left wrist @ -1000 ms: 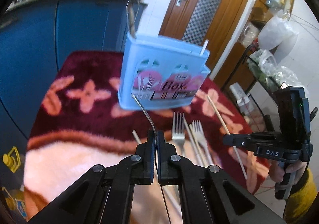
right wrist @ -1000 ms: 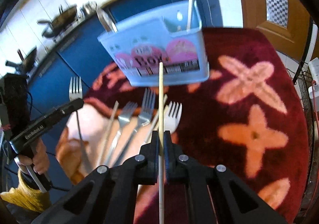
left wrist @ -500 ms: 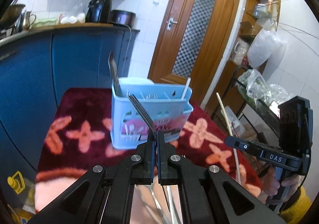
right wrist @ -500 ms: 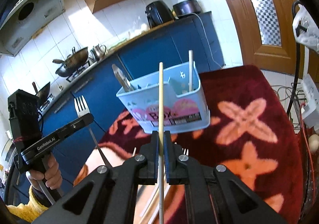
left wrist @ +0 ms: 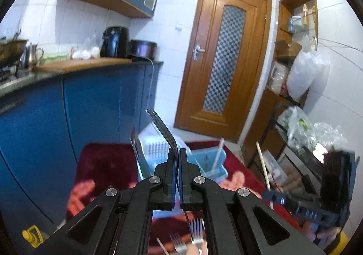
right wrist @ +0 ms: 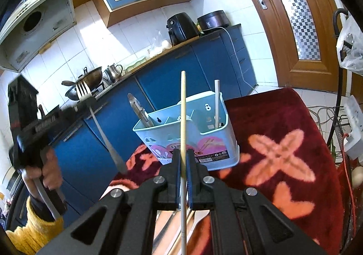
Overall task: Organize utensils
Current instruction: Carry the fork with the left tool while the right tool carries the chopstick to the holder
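The bench (right wrist: 317, 141), covered by a dark red cloth with orange flower shapes, fills the lower right of the right wrist view and carries the light blue plastic utensil box (right wrist: 204, 141) at frame centre, in which a white stick (right wrist: 216, 100) and a metal utensil (right wrist: 138, 110) stand upright. The left gripper (left wrist: 176, 159), at lower centre of the left wrist view, is clenched on a silver metal fork (left wrist: 162, 128) with its tines raised above the box. The right gripper (right wrist: 183, 159), at lower centre of its view, is clenched on a pale wooden chopstick (right wrist: 182, 107) pointing up in front of the box; more forks (left wrist: 196, 230) lie on the bench at the bottom of the left wrist view.
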A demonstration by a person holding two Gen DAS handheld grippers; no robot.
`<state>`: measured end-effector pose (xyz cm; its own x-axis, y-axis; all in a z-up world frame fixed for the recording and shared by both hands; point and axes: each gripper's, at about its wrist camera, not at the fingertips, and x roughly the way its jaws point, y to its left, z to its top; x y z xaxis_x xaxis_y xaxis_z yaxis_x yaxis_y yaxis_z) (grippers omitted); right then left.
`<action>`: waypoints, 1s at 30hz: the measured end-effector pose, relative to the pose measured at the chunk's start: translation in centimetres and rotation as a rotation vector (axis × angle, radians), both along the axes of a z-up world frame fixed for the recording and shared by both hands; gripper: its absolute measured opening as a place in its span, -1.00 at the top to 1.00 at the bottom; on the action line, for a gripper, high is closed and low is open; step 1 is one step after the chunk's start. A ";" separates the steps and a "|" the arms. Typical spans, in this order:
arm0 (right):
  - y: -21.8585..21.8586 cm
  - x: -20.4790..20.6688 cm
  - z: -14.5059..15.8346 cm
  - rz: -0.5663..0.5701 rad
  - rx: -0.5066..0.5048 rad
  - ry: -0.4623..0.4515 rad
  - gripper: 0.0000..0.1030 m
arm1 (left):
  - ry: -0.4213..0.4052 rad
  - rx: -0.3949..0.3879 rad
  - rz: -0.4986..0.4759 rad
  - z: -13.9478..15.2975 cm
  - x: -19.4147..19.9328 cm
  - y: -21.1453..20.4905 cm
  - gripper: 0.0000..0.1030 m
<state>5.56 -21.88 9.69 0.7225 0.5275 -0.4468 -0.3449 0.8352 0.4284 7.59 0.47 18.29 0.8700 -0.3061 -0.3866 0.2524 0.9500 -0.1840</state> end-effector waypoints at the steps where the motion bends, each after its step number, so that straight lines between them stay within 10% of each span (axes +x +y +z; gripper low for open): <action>1: -0.1 0.2 -0.2 -0.001 0.003 0.002 0.88 | -0.015 0.004 0.009 0.6 0.4 0.1 0.98; 11: -0.7 1.4 -1.0 -0.002 0.015 -0.002 0.88 | -0.104 0.081 0.105 2.7 4.8 -0.6 0.98; 30: -0.1 7.8 1.3 -0.102 0.023 -0.184 0.88 | -0.028 0.120 0.125 -3.9 9.4 -1.7 0.98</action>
<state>13.34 -21.96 10.99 0.8413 0.4557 -0.2908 -0.3329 0.8606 0.3854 16.97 -1.20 14.36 0.9092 -0.1483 -0.3892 0.1348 0.9889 -0.0619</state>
